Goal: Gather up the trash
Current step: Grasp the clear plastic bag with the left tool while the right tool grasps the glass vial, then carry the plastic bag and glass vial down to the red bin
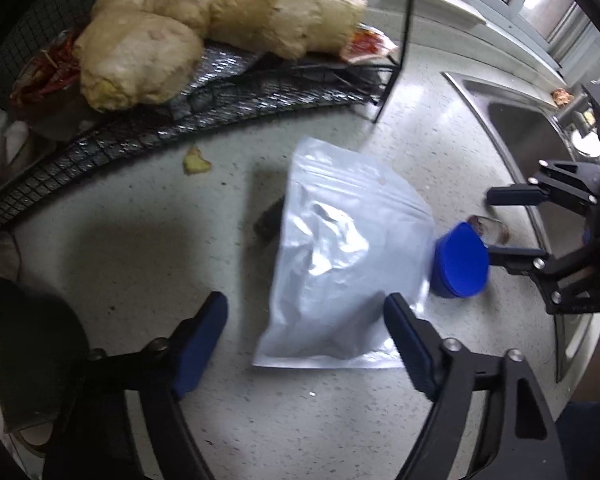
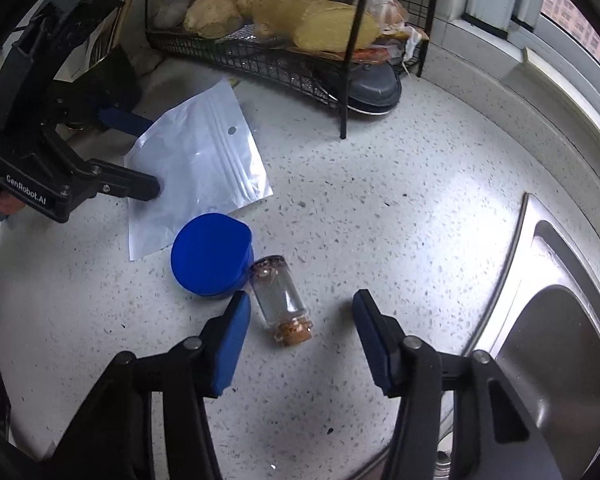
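Left wrist view: nothing is collected yet, as far as this shows. The silver zip pouch (image 1: pixel 340 256) lies flat on the speckled countertop (image 1: pixel 140 240), below the wire rack (image 1: pixel 180 120) holding ginger root (image 1: pixel 204 36). A small ginger scrap (image 1: pixel 196 161) sits loose near the rack. The left gripper (image 1: pixel 300 340) points down over the pouch's lower edge with its jaws spread; the right-hand pad overlaps the pouch's corner, the other stands clear on bare counter, so nothing is pinched. At the right edge the right gripper (image 1: pixel 488 224) reaches toward the blue lid (image 1: pixel 460 260).

Right wrist view: the small corked glass vial (image 2: pixel 280 300) lies on its side, touching the blue lid (image 2: pixel 210 254), which overlaps the pouch (image 2: pixel 196 168). The right gripper (image 2: pixel 296 332) straddles the vial, jaws partly spread, the left pad just beside the glass, the other apart. All three pieces remain to be picked up. The sink (image 2: pixel 560 320) lies to the right.
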Available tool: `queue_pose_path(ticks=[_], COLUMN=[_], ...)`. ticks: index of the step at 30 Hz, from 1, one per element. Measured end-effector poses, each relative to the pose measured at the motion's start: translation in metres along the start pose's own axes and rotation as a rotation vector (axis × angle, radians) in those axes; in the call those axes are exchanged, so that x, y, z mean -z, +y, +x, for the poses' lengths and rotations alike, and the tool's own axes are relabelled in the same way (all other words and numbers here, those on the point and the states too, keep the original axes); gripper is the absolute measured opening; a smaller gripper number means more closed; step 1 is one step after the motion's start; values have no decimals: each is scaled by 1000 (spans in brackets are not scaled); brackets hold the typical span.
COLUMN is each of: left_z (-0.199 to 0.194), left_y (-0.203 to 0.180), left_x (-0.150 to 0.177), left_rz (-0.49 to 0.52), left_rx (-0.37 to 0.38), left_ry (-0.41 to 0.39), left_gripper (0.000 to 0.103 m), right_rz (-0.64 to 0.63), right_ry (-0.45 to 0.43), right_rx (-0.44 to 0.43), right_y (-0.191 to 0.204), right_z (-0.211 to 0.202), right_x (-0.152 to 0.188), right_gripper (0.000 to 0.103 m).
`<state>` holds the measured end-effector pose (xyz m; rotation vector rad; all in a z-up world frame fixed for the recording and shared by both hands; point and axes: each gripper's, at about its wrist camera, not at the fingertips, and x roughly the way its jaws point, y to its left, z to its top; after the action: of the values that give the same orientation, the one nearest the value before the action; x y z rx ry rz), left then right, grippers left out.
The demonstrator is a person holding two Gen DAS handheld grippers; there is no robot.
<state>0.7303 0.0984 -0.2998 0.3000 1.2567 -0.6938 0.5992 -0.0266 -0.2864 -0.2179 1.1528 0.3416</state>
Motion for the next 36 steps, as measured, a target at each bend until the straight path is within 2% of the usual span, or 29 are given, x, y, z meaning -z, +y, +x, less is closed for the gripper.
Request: queue_pose_path(ticks=[2, 3, 6, 8, 10, 13, 17, 18, 19, 29, 36], left_z=[1, 2, 3, 4, 1, -2, -13, -15, -19, -28, -62], left_y=[-6, -10, -23, -30, -29, -24, -32, -34, -35, -65, -90], left_x=[1, 2, 8, 11, 13, 13, 20, 22, 24, 26, 41], left_rz=[19, 29, 36, 29, 2, -36, -25, -25, -29, -49, -41], left_rx=[17, 25, 43, 35, 38, 71, 75, 78, 81, 96, 48], left_ry=[4, 9, 12, 4, -6, -18, -31, -35, -39, -48, -86], left_gripper=[65, 60, 42, 39, 29, 24, 20, 19, 17, 13, 5], right_rz=[-7, -17, -53, -70, -66, -53, -30, -31, -22, 119, 156], right_ry=[-1, -2, -7, -9, -14, -17, -19, 40, 38, -23, -86], right_rx=[-4, 1, 18, 35, 33, 38, 44, 34, 34, 22, 18], right_y=[3, 8, 19, 27, 30, 36, 43, 45, 46, 40, 27], right_z=[1, 2, 5, 7, 7, 5, 1, 0, -1, -31, -71], right_x=[-2, -5, -6, -5, -4, 2, 15, 16, 19, 38, 51], right_gripper=[40, 37, 22, 20, 20, 20, 20, 20, 20, 20, 20])
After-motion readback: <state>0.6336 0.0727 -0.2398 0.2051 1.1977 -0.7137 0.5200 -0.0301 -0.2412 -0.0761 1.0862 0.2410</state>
